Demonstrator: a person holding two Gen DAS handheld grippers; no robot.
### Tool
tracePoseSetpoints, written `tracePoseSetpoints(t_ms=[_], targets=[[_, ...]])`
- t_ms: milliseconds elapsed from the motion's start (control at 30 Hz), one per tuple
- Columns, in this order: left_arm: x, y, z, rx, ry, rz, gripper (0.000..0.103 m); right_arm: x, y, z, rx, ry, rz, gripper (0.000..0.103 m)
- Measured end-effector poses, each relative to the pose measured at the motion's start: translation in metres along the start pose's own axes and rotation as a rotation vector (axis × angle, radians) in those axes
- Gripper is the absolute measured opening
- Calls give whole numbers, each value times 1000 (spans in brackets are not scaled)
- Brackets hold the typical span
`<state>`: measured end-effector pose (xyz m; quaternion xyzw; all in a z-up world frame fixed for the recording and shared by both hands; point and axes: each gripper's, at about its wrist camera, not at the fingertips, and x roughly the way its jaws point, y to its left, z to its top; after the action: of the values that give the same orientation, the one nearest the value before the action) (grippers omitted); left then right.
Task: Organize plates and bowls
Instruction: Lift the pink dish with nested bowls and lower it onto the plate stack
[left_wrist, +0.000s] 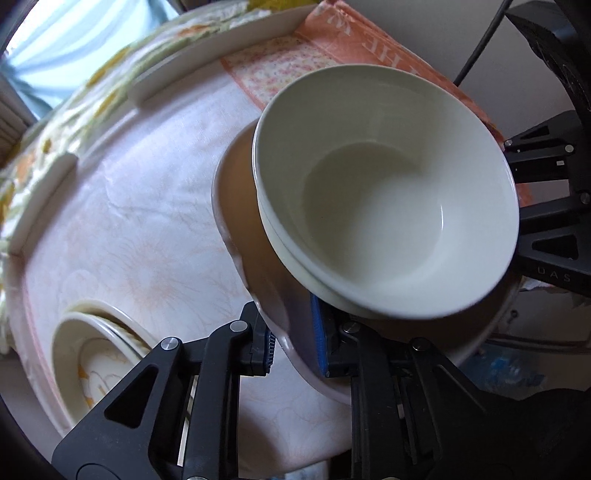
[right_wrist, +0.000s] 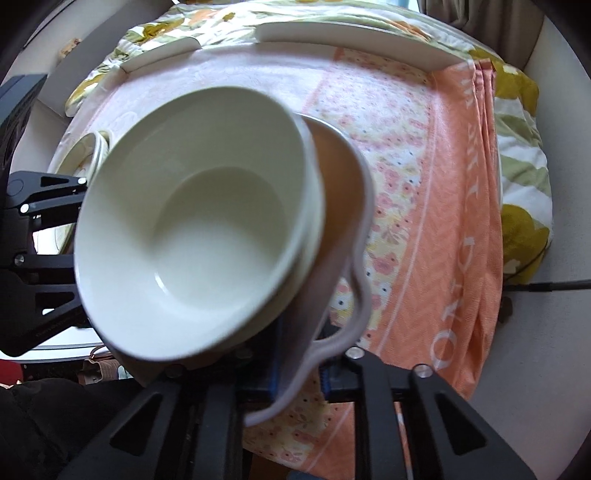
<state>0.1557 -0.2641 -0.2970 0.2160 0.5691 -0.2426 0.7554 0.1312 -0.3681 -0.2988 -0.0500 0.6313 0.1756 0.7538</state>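
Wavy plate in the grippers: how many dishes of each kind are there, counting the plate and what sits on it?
White bowls: 2, one nested in the other
Wavy plate: 1
Total: 3

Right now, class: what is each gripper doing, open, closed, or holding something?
Left gripper: closed on the rim of the wavy-edged dish.
Right gripper: closed on the opposite rim of that dish, which carries stacked white bowls.

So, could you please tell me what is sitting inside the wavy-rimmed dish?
Two nested white bowls sit in the wavy-rimmed dish; the top one looks empty. They cover most of the dish floor, so anything beneath them is hidden.
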Motion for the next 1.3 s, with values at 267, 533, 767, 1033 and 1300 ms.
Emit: tracePoseSetpoints(t_ms=[267,533,767,1033,1300], targets=[[-8,-2,12,9,-43,24,14,-5,0,0,14,-40,-19,13],[-35,8,10,-29,-91,28,14,-33,8,8,-21,-69,-48,13],[-74,34,-3,-76,-142,45,14,-67,37,23,-75,-114,-76,13],[-108,94,-46,-121,-169,57,14,-80,99,58,-123,-153,-87,13],[-112,157,-116,-147,-117,68,14,-55,185,75,-111,-145,-41,13]])
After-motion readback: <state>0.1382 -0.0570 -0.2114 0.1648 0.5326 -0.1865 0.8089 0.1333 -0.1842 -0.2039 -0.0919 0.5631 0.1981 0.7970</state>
